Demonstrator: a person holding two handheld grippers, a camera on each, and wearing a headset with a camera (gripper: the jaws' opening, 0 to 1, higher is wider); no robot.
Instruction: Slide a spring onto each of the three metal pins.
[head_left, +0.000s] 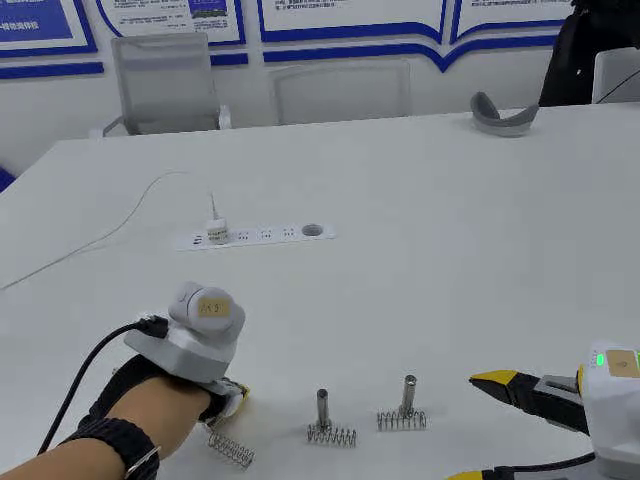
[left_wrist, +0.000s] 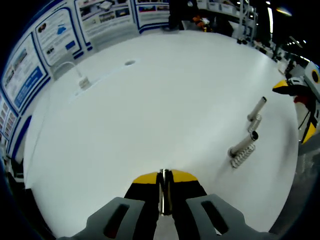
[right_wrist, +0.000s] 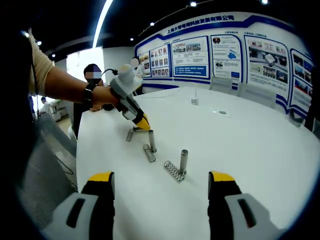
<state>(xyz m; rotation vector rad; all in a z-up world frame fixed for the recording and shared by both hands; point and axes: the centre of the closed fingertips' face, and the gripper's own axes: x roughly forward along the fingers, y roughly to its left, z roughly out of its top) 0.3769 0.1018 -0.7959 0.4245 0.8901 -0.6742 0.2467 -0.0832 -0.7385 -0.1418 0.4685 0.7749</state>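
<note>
White bench (head_left: 420, 200), posters (head_left: 340, 15) on the wall; left tongs (left_wrist: 164, 174) pinch a pin (left_wrist: 163, 196), right tongs (right_wrist: 161, 177) gape open.

Three near views, common pins (head_left: 322, 408)

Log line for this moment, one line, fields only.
left hand-held gripper shut, beside loose spring | right hand-held gripper open | two pins upright | springs lying beside them, unthreaded

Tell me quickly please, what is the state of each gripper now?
Left gripper: shut on what looks like a thin metal pin.
Right gripper: open, holding nothing.
</note>
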